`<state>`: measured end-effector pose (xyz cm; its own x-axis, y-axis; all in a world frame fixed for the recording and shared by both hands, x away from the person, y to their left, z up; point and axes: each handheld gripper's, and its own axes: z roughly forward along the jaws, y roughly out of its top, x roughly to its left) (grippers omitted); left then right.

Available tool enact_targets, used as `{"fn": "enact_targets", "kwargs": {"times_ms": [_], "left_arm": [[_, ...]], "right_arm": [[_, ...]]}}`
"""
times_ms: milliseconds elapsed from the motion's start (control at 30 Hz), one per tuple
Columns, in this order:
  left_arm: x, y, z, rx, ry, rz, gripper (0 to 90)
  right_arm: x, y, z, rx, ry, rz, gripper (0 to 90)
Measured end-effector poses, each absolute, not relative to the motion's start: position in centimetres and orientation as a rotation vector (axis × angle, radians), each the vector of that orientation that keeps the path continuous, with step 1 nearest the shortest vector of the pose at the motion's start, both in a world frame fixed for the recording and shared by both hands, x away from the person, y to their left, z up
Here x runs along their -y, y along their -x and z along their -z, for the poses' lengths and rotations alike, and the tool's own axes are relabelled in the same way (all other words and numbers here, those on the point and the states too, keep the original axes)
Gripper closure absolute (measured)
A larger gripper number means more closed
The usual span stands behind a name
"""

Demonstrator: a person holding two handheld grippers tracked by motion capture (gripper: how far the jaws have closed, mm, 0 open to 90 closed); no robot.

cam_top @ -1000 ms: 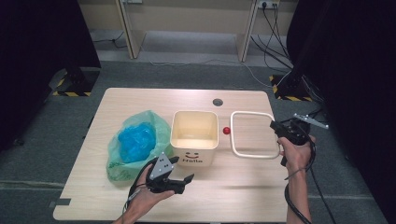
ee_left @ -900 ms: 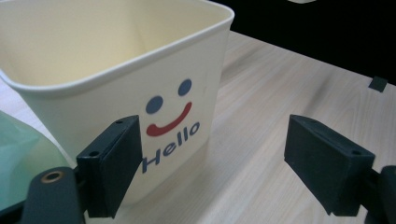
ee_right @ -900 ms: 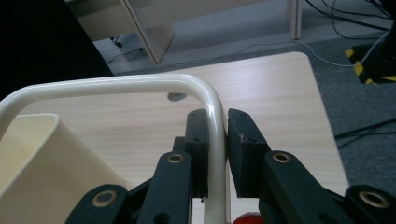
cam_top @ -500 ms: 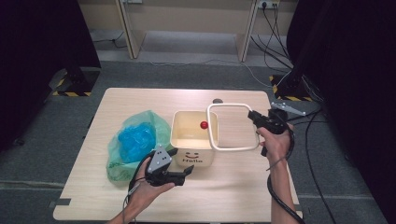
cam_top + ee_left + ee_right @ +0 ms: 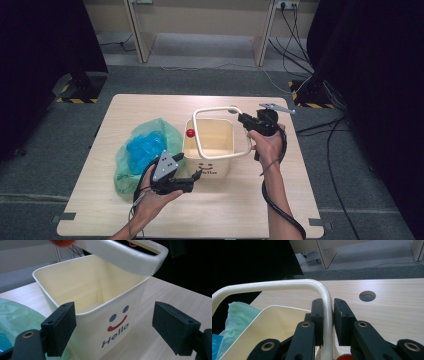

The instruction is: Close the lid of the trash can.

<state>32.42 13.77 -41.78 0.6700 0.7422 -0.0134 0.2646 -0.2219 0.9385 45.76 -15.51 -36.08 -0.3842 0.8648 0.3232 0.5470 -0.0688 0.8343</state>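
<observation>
Two grippers worked at a pale wooden table, where a cream bin marked "Hello" stood beside a green bag with something blue inside. The right gripper held a cream rectangular frame, tilted, just above the bin's mouth; its jaws were pinched on one side rail, nearly closed, the rail filling the gap between them in the right gripper view. A small red ball sat at the frame's far corner. The left gripper waited at the bin's front wall, jaws spread wide and holding nothing; in the left gripper view its pads stood to either side of the smiley face, apart from the plastic.

The step in hand looked like seating the frame on the bin's rim. Done well, that would mean levelling the frame, squaring its corners with the rim, and lowering it evenly, while the left gripper steadied the light bin against tipping or sliding.
</observation>
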Motion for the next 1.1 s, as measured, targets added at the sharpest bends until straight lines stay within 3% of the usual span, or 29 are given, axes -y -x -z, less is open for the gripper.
{"fn": "enact_targets", "kwargs": {"times_ms": [1100], "left_arm": [[-14.6, -33.3, 41.9, -0.845, -1.754, -0.591, 18.7]], "right_arm": [[11.9, -46.1, 37.4, -1.971, -1.530, -1.400, 78.3]]}}
